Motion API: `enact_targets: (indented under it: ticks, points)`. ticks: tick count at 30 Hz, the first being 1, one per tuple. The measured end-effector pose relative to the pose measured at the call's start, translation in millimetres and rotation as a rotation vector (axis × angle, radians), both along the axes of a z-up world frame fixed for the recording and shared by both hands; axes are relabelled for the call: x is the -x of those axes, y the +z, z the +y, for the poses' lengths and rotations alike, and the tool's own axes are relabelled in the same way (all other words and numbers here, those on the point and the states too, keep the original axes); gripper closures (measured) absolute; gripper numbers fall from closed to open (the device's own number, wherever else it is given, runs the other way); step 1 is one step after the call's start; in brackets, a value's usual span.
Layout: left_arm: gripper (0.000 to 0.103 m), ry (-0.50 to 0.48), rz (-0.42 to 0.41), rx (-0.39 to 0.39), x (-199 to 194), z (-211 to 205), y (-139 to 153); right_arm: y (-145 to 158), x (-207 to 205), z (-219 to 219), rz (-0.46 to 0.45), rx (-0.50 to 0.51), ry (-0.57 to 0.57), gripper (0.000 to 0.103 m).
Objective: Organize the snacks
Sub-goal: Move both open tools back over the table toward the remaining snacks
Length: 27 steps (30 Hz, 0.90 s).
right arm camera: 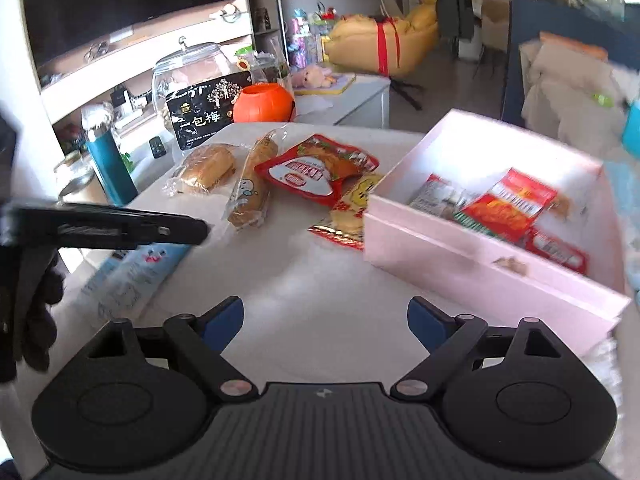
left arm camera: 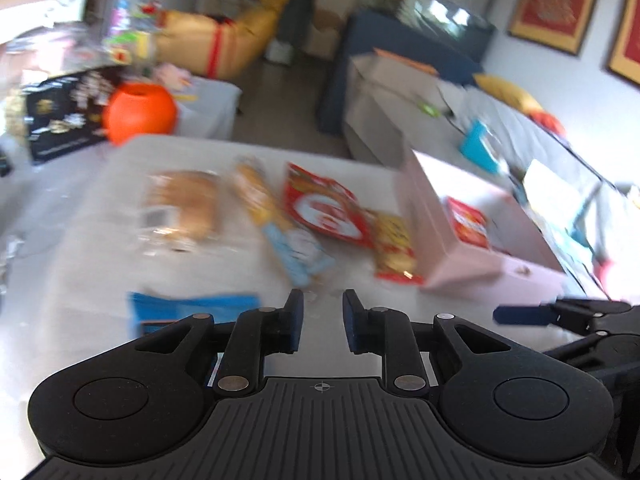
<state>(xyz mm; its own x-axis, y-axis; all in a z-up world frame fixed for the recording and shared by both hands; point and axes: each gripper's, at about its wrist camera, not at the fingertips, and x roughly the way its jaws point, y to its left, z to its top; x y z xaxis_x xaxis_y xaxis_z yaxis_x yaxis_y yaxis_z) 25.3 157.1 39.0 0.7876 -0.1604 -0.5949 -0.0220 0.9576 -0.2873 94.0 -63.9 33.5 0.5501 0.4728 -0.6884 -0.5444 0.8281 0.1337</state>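
Your left gripper point(left arm camera: 322, 320) is closed on nothing and your right gripper point(right arm camera: 325, 322) gapes empty, while 4 snacks point(right arm camera: 316, 172) lie beside the pink box point(right arm camera: 472, 264); risk: closed fingers shove packets instead of grasping.

Left-wrist view: motion-blurred throughout; print on the bench point(left arm camera: 100, 240) snacks unreadable.
Blue packet point(left arm camera: 192, 308): at 9 o'clock of the left tongs point(left arm camera: 322, 312), lower part hidden behind them.
Pink box point(right arm camera: 480, 264): contents smeared, far corner washed out.
Yellow packet point(right arm camera: 352, 208): right edge hidden behind the box wall.
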Motion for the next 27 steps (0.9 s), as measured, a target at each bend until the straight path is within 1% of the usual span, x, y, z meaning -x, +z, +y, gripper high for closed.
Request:
enact_targets:
  ticks: [2, 4, 8, 12, 13, 14, 15, 16, 18, 19, 20, 24, 27]
  points:
    - [0.079, 0.044, -0.003, 0.008, 3.3, 6.7, -1.0, -3.6, -12.4, 8.3, 0.049, -0.039, -0.028, 0.018]
    - [0.079, 0.064, 0.005, 0.030, 4.9, 14.7, -3.3, -8.0, -26.1, 18.7, 0.072, -0.060, -0.073, 0.021]
    - [0.079, 0.051, 0.000, 0.061, 9.1, 15.1, -7.1, -16.0, -51.2, 43.1, 0.025, -0.030, -0.173, 0.028]
    - [0.079, 0.055, -0.005, 0.068, 11.3, 18.0, -8.9, -24.4, -71.8, 61.2, 0.032, -0.012, -0.258, 0.028]
    - [0.079, 0.059, -0.003, 0.070, 11.5, 19.5, -9.8, -27.1, -75.8, 64.6, 0.032, -0.008, -0.281, 0.032]
    - [0.079, 0.063, -0.003, 0.071, 12.8, 20.7, -11.1, -29.5, -78.5, 66.8, 0.027, -0.004, -0.293, 0.044]
    - [0.079, 0.068, -0.003, 0.072, 13.6, 22.1, -11.4, -31.9, -79.9, 67.8, 0.020, 0.005, -0.299, 0.053]
    - [0.079, 0.073, -0.003, 0.072, 14.7, 23.4, -11.8, -33.7, -81.0, 68.4, 0.018, 0.021, -0.292, 0.058]
    - [0.079, 0.089, -0.004, 0.072, 14.7, 26.0, -12.3, -31.3, -74.7, 64.6, 0.005, 0.027, -0.261, 0.073]
    - [0.079, 0.096, -0.003, 0.073, 14.5, 26.8, -12.3, -29.6, -70.0, 62.8, 0.000, 0.040, -0.241, 0.084]
    - [0.079, 0.102, -0.001, 0.074, 13.9, 27.2, -12.5, -28.2, -64.7, 60.8, 0.001, 0.058, -0.217, 0.093]
    - [0.079, 0.092, 0.012, 0.069, 8.6, 21.3, -12.9, -29.0, -35.6, 39.0, 0.040, 0.075, -0.121, 0.094]
    - [0.079, 0.077, 0.019, 0.052, 0.7, 11.7, -10.5, -30.3, -7.7, 20.5, 0.008, 0.102, -0.077, 0.094]
